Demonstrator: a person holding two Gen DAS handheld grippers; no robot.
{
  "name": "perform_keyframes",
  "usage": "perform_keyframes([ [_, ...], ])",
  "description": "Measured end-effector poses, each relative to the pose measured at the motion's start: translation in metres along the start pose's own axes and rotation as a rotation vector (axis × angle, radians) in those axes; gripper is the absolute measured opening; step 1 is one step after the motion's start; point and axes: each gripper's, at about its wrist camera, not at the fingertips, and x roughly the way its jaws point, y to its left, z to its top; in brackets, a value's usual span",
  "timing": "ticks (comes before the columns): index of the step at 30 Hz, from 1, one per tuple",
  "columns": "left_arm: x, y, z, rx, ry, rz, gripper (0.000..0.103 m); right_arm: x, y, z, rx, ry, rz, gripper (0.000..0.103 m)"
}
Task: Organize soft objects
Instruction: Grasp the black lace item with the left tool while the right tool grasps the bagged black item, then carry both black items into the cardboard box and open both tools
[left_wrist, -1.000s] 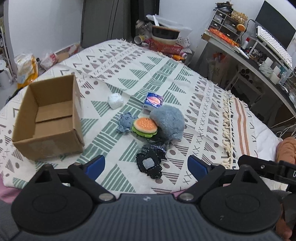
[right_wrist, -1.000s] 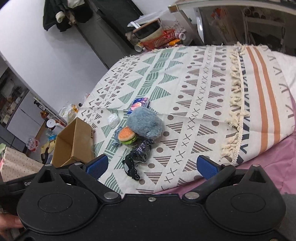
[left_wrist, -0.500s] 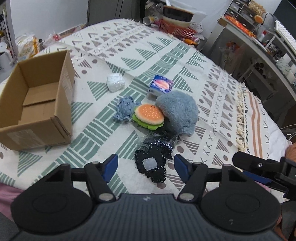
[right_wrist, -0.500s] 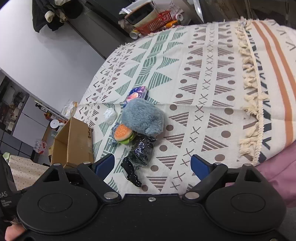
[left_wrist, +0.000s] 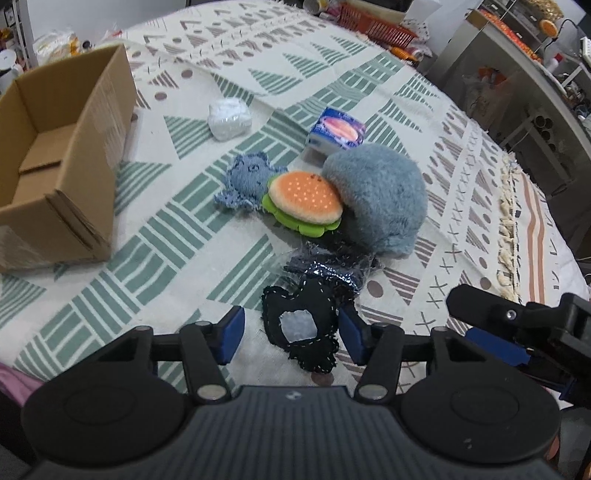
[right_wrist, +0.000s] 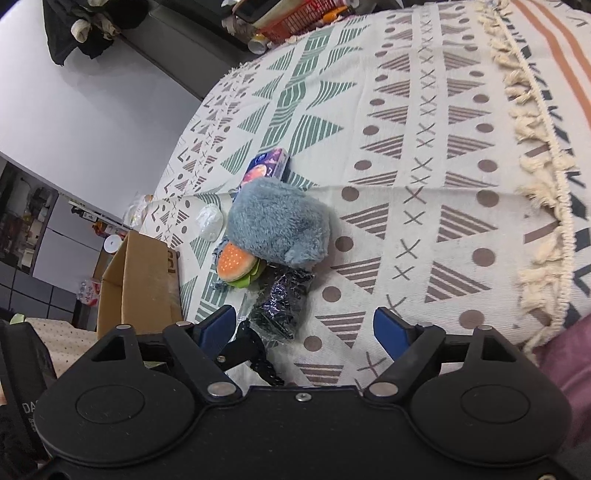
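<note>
A: Left wrist view first. Which step is this?

B: I'd call it the approach to the first pick. The left gripper (left_wrist: 291, 334) is spread, its 2 blue pads on either side of the black patch (left_wrist: 301, 328), which lies flat on the blanket (left_wrist: 406, 110). Nothing is gripped.

A: And the next move?

B: Probably lower a little, close on the patch, then carry it left to the box (left_wrist: 62, 155), which stands open and holds nothing that I can see. The patch is thin and limp, so the pads may need to press into the blanket to catch it.

A: How does the patch look?

B: Black fabric with white stitching round a ragged edge and a pale square in the middle. It touches a dark glittery bundle (left_wrist: 332, 269) behind it. Further back sit the burger (left_wrist: 304, 201), a denim toy (left_wrist: 247, 181), a grey plush (left_wrist: 380, 199), a white wad (left_wrist: 229, 118) and a small packet (left_wrist: 336, 134) (that last one looks less soft).

A: Right wrist view?

B: The right gripper (right_wrist: 304, 328) is also spread and holds nothing, hanging near the bundle (right_wrist: 282, 302). The patch (right_wrist: 258, 354) peeks out just beside its left pad, mostly hidden. The plush (right_wrist: 280, 227), burger (right_wrist: 236, 264) and box (right_wrist: 140, 280) are visible beyond.
</note>
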Motion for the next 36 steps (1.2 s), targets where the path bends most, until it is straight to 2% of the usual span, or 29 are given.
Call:
perform_keyframes([
  [8, 0.026, 0.002, 0.002, -0.003, 0.055, -0.006, 0.052, 0.037, -0.002, 0.007, 0.042, 0.056, 0.04, 0.077],
  [12, 0.034, 0.006, 0.001, -0.013, 0.079, -0.007, 0.034, 0.057, -0.003, 0.007, 0.069, 0.089, 0.063, 0.074],
  [17, 0.034, 0.01, 0.003, -0.026, 0.081, -0.02, 0.03, 0.077, -0.001, 0.007, 0.073, 0.107, 0.107, 0.072],
  [20, 0.034, 0.011, 0.003, -0.027, 0.071, -0.034, 0.03, 0.084, 0.002, 0.01, 0.059, 0.101, 0.115, 0.062],
  [21, 0.035, 0.012, 0.003, -0.029, 0.067, -0.037, 0.03, 0.085, 0.002, 0.01, 0.055, 0.099, 0.11, 0.054],
  [22, 0.035, 0.012, 0.004, -0.036, 0.064, -0.04, 0.03, 0.086, 0.002, 0.009, 0.054, 0.097, 0.096, 0.041],
  [28, 0.027, 0.016, 0.006, -0.051, 0.036, -0.034, 0.028, 0.074, 0.0, 0.006, 0.063, 0.065, 0.086, 0.029],
  [36, -0.002, 0.025, 0.005, -0.053, -0.05, -0.031, 0.028, 0.047, 0.012, -0.003, 0.006, 0.002, 0.056, 0.026],
])
